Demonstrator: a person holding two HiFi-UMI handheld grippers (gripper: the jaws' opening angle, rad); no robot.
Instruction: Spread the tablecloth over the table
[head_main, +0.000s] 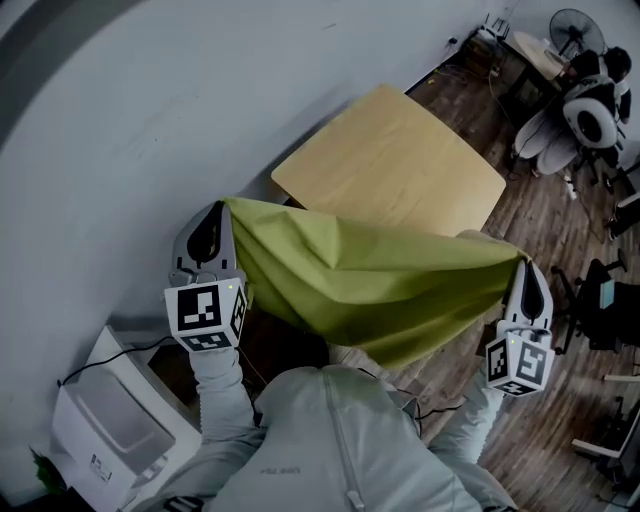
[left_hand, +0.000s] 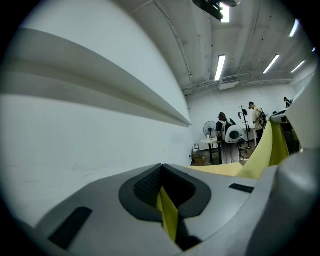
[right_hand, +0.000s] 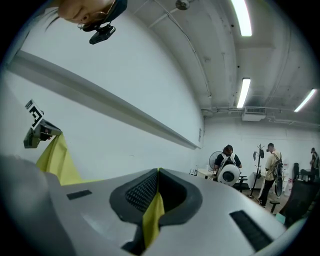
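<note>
The tablecloth (head_main: 380, 285) hangs in the air, pinched at its two upper corners. The left gripper (head_main: 214, 212) has its jaws closed on one corner and the right gripper (head_main: 527, 264) on the other. In the left gripper view a thin yellow-green strip of cloth (left_hand: 169, 215) runs down out of the shut jaws of that gripper (left_hand: 161, 169). The right gripper view shows the same at its own jaws (right_hand: 158, 172), with a strip of cloth (right_hand: 152, 217) caught between the pads.

The cloth's long axis runs straight from one gripper to the other. Its top edge is drawn out between them, and the rest sags in folds below that line, toward the person's grey jacket (head_main: 340, 440).

The wooden table (head_main: 390, 160) lies beyond the jaw tips. Its near edge is hidden behind the hanging cloth, so whether cloth and table touch cannot be told. Much of the cloth is folded on itself, so its full shape is unclear. From the right gripper, the left gripper (right_hand: 37, 131) shows small at the far left, with cloth drooping under it.
</note>
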